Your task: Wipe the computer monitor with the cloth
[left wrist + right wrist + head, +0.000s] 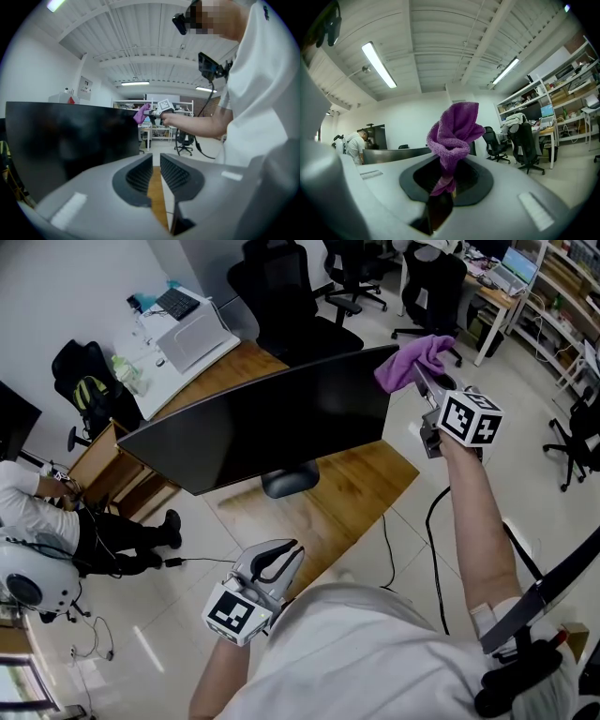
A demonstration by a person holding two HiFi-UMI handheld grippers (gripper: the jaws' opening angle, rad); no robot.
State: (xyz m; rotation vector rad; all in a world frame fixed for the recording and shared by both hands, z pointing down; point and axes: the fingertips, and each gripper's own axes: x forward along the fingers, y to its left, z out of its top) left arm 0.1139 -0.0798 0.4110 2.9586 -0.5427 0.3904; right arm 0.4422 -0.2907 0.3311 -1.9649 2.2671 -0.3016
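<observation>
A wide black monitor stands on a wooden desk, its dark screen facing me. My right gripper is shut on a bunched purple cloth, which it holds at the monitor's upper right corner. In the right gripper view the cloth rises from between the jaws of that gripper, and the monitor's top edge runs behind it. My left gripper hangs low in front of the desk, shut and empty. The left gripper view looks past that gripper at the screen and the distant cloth.
Black office chairs stand behind the desk. A white box-like machine sits on the desk's far left end. A person in white sits at the left. A black cable trails over the tiled floor to the right.
</observation>
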